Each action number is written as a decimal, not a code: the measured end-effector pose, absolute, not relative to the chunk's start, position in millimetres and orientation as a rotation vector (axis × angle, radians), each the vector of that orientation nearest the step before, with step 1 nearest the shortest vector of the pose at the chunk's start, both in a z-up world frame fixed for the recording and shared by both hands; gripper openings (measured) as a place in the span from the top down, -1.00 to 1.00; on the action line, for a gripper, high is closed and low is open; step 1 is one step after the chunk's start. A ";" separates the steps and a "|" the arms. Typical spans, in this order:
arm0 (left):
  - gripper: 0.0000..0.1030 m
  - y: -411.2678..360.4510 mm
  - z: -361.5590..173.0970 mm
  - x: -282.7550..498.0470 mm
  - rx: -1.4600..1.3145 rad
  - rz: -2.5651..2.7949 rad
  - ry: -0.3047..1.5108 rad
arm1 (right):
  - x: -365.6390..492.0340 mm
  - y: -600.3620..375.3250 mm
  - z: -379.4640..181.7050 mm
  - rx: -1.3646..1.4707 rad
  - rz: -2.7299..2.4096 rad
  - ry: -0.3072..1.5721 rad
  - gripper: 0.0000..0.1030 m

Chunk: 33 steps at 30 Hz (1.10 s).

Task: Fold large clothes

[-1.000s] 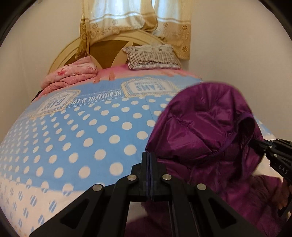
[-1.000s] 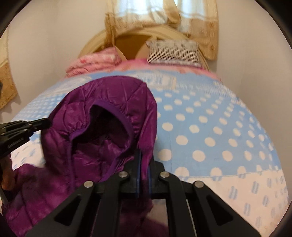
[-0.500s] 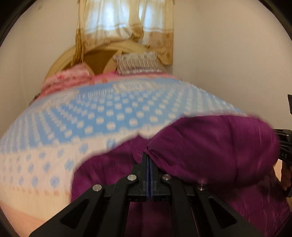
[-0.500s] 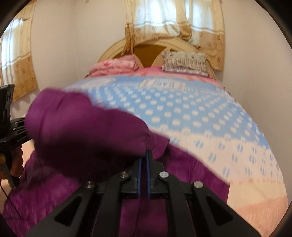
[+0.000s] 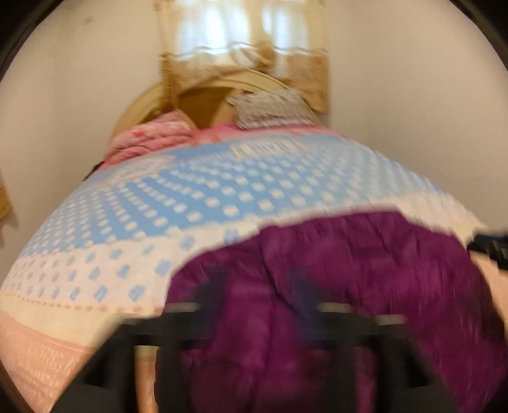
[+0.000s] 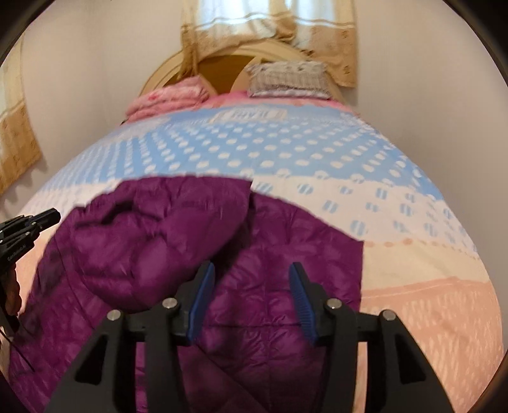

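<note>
Across the whole lower half of both wrist views: bed with a bedspread, blue with white dots further up, cream and peach bands near the foot. Against the far wall, curved wooden headboard, curtain above it, folded pink quilt on one side and striped pillow on the other.

Spread flat near the foot of the bed: large purple puffer jacket, quilted and shiny. Hood turned down over the jacket's body, lying loose and puffy on the left in the right wrist view. Right edge of the jacket straight and squared off; lower part running out of frame, so its state not visible.

Right gripper, sharp in its own view: blue pads parted and opening, hovering over the purple fabric, nothing pinched between them. Left gripper, heavily blurred in its own view: jaws wide and opening, jacket cloth visible between them but not pinched; black tip also visible at the left edge of the right wrist view, beside the jacket, with a hand behind it.

Judged progress: hood fold apparently just laid down and released. Likely left: folding the sides and sleeves inward, then halving the body into a compact bundle.
</note>
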<state>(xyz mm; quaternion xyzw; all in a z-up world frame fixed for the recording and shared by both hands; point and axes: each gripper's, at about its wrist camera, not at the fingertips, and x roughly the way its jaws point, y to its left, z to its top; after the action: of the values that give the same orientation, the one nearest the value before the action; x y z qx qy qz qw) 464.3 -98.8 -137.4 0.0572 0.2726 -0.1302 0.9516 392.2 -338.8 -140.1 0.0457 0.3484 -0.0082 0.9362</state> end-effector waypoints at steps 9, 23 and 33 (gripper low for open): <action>-0.89 -168.7 -173.7 493.7 0.299 -0.247 0.679 | 456.0 -290.3 -155.0 0.182 0.057 0.861 0.05; -0.89 -164.6 -223.9 469.0 0.322 -0.282 0.741 | 420.4 -257.1 -217.6 -0.003 0.047 0.899 0.07; -0.93 -165.7 -225.7 471.8 0.323 -0.270 0.754 | 418.0 -254.9 -219.4 -0.022 0.028 0.875 0.07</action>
<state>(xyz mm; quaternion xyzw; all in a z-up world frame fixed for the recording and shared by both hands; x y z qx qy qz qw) 471.8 -165.7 -225.7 0.1567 0.3656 -0.1310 0.9081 418.0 -254.9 -219.4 -0.0107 0.4238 0.0136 0.9056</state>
